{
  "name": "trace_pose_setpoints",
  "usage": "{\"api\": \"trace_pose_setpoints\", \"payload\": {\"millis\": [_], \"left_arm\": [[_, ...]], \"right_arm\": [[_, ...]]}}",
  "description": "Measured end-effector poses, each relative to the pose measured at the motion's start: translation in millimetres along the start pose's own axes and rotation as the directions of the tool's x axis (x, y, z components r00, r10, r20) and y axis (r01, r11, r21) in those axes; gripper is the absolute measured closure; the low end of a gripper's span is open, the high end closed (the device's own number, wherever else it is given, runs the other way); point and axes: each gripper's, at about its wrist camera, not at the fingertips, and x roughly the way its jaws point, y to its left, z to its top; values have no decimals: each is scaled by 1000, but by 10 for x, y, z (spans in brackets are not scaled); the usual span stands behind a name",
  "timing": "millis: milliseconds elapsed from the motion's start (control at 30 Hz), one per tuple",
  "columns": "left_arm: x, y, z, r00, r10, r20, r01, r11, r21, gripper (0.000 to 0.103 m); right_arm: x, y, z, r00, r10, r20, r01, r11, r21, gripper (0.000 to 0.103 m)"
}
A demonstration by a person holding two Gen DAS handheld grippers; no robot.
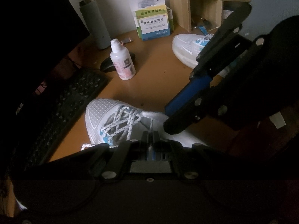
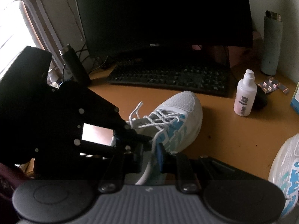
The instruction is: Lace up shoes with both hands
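Both hand-held grippers worked at the tongue end of the near shoe [image 2: 173,115], which lay on the brown surface [image 2: 233,136] in front of the keyboard [image 2: 172,78]. The left hand-held gripper [image 1: 150,136] was clenched tight, and a thin strand of the lace [image 1: 151,124] rose from between its tips, so it seemed to be pinching that strand. The right hand-held gripper [image 2: 152,154] stood a little apart, with a lace strand running down between its fingers; whether the pads really pressed it I could not tell, because the view there was dark.

The lace was soft, light and limp. It would probably slip from a loose grip, so it was best taken near its free end, close to the eyelets. The shoe itself was light and could slide if the lace was pulled hard.

A white bottle [image 2: 244,97] and a dark mouse [image 2: 260,99] stood near the toe, blister packs [image 2: 273,86] lay behind them, and a grey flask [image 2: 271,43] stood further back. The second shoe [image 1: 186,48] lay well apart. Nothing blocked the lacing, only the two tools crowded each other.
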Motion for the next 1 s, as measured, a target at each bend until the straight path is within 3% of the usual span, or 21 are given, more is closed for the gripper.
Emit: {"api": "trace_pose_setpoints", "payload": {"millis": [500,1000], "left_arm": [[58,6,12,1000,10,-23,-11,1000,-17,103],[14,-44,3,1000,3,-18,-3,1000,26,103]], "right_arm": [[10,36,24,1000,-3,-1,3,1000,2,85],[0,11,17,1000,-6,6,6,1000,3,85]]}}
